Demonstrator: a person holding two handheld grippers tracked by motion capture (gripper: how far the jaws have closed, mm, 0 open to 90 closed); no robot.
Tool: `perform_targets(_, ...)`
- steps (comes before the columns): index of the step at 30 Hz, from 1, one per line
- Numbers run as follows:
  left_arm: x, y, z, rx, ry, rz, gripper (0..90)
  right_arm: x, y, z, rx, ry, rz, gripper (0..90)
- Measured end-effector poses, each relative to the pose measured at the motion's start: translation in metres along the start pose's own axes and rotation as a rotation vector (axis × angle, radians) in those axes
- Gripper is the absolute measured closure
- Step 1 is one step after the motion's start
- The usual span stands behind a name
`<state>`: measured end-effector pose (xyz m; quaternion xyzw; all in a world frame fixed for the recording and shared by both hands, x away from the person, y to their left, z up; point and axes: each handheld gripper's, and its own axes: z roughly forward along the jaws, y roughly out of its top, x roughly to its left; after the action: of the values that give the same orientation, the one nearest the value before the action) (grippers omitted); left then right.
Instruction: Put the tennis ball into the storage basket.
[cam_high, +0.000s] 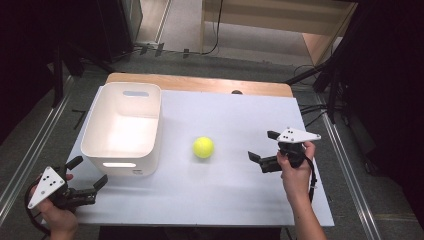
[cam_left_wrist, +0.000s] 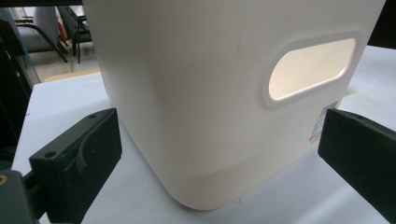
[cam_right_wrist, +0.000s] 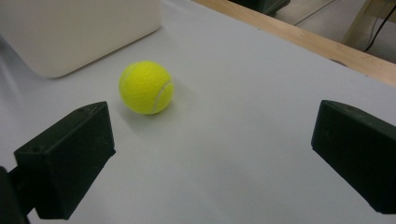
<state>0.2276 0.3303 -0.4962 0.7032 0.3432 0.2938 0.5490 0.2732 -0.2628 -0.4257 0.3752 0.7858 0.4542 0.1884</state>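
Note:
A yellow tennis ball (cam_high: 203, 147) rests on the white table top, right of a white plastic bin (cam_high: 123, 128). My right gripper (cam_high: 264, 146) is held open to the right of the ball, jaws wide apart and pointing at it. In the right gripper view the ball (cam_right_wrist: 146, 87) lies ahead and to the left, apart from both jaws. My left gripper (cam_high: 89, 172) is open at the table's near left corner, just in front of the bin. In the left gripper view the bin's wall (cam_left_wrist: 201, 93) with its handle slot (cam_left_wrist: 310, 68) stands close ahead, between the spread jaws.
The white sheet (cam_high: 220, 190) covers a wooden table whose far edge (cam_high: 200, 82) shows. Dark stands and cables line the floor on both sides. Open table surface lies between the ball and the near edge.

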Motion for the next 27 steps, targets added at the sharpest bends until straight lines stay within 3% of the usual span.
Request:
perform_targets(19, 0.000, 0.000, 0.000, -0.003, -0.001, -0.004, 0.0, 0.004, 0.019, 0.026, 0.027, 0.033, -0.040, 0.7)
perform_targets(27, 0.000, 0.000, 0.000, -0.002, -0.004, -0.002, 0.0, 0.009, 0.027, 0.036, 0.078, 0.053, -0.057, 0.4)
